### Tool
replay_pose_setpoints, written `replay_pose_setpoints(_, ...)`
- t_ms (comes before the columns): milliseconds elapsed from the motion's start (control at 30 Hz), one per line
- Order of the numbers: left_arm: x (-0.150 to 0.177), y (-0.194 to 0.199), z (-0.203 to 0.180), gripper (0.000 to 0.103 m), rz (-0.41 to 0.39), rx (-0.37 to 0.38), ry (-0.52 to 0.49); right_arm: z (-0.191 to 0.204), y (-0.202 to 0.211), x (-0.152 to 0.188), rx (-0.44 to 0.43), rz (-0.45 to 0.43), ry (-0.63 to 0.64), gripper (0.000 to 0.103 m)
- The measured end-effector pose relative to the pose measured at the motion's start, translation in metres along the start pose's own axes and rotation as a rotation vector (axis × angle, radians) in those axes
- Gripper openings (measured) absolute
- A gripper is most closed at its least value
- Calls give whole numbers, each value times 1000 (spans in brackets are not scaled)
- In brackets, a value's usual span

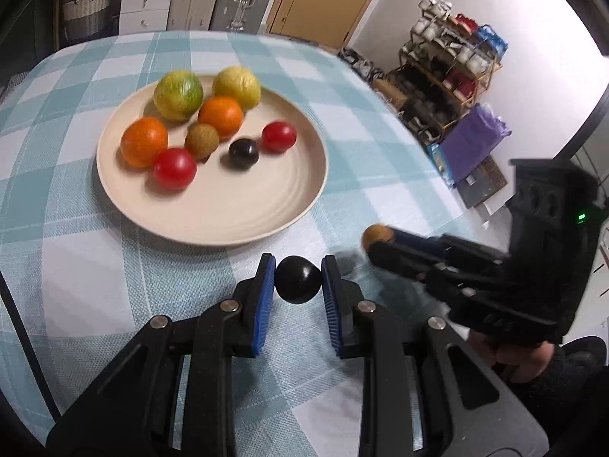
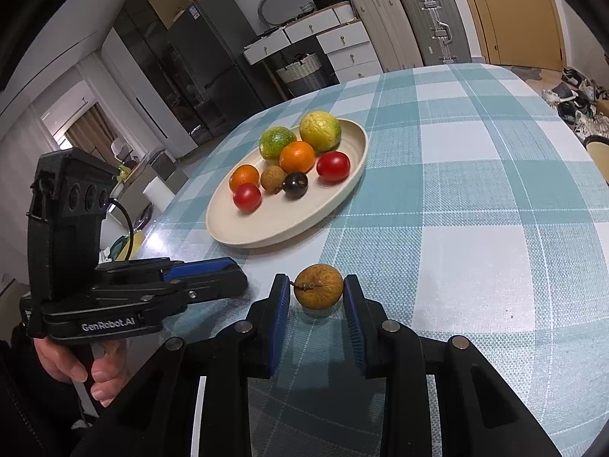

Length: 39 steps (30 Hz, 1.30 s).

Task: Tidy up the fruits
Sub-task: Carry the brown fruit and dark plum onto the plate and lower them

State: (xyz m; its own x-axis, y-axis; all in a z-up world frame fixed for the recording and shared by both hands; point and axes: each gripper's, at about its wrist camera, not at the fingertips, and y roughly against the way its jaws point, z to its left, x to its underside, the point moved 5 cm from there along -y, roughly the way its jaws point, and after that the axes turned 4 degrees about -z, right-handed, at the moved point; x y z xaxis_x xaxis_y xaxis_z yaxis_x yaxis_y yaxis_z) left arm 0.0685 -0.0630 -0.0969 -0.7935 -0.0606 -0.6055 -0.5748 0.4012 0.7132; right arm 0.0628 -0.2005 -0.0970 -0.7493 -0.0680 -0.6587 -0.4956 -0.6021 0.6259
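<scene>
The tabletop is the largest thing here, and a cloth with blue and white checks covers it. A round cream plate stands on it, toward the far side from both claws.

On the plate lie seven fruits. At the back are a green-yellow fruit and a yellow fruit, side by side. In front of them are two oranges, one in the middle and one at the left edge. A small brown fruit lies between the oranges and touches the middle one. Two red fruits are there as well, one at the front left and one at the right, and a dark plum lies between them, apart from both.

The left claw is closed on a second dark plum. Its blue pads press the plum from both sides, just in front of the plate rim. I cannot tell if the plum touches the cloth.

The right claw is nearly closed on a brown round fruit with a short stem. The pads touch it on both sides, and it sits low, near its shadow on the cloth. This claw is just to the right of the left one, near the front of the tabletop.

A hand holds the handle of the left claw.
</scene>
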Motion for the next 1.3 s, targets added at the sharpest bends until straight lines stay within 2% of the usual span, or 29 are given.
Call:
replay_pose_setpoints(233, -23, 24, 12, 22, -67, 8, 29, 13, -5, -2, -33, 9, 22, 30)
replay_pose_setpoints(600, -67, 25, 34, 22, -121, -17, 57, 26, -9, -27, -66, -16, 29, 30)
replay_pose_setpoints(833, -78, 5, 43, 22, -99, -30, 81, 30, -16, -51, -66, -40, 26, 30)
replay_pose_setpoints(1300, -78, -27, 45, 22, -40, -38, 54, 18, -48, -69, -30, -17, -2, 30)
